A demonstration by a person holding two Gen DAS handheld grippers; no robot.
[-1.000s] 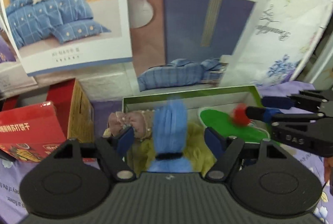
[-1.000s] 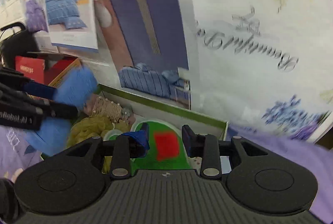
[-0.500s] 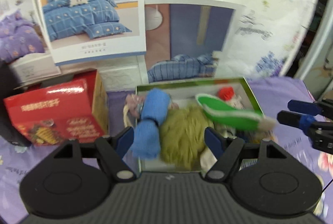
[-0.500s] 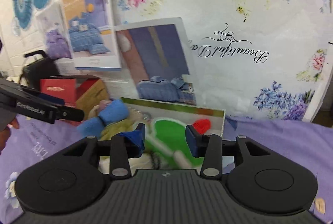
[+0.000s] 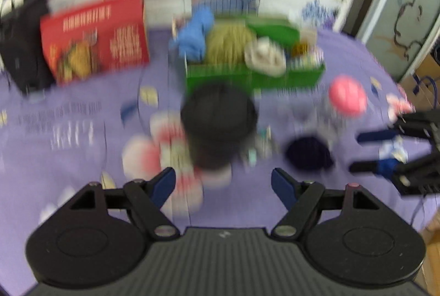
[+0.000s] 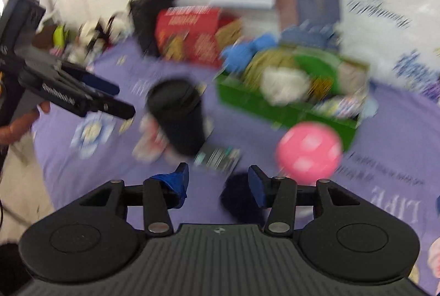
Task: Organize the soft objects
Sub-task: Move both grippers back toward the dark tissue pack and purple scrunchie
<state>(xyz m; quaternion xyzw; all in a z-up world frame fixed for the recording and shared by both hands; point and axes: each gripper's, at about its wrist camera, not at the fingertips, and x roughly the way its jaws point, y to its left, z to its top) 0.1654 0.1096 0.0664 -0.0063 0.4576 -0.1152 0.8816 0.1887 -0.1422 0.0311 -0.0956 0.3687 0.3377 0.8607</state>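
Both views are smeared with motion, so fine detail is lost. Nearest, the left tongs [image 5: 222,181] stand spread wide with nothing between them, over bare purple cloth of the counter [image 5: 82,153]. The right tongs [image 6: 218,180] are opening and empty; just beyond their right finger lies a small dark navy soft thing [image 6: 239,197] on the cloth.

A little farther, a black lidded cup [image 5: 217,122] stands upright near the middle of the counter, with pale pink and white printed patches or soft pieces around its base; the blur does not let me say which. To its right a pink ball with pale spots [image 6: 309,153] lies just in front of the green box, apart from the cup, with open cloth between them.

Beyond, the green box [image 5: 255,76] holds the soft things already gathered: a blue plush piece [image 5: 195,34] hanging over its left edge, an olive furry bundle [image 5: 228,44] beside it and a whitish bundle [image 5: 265,56] at the front wall. Left of the box, with a gap between, stands a red carton [image 5: 96,40], and a black bag [image 5: 22,48] sits at the counter's far left edge. Bedding posters cover the wall behind.
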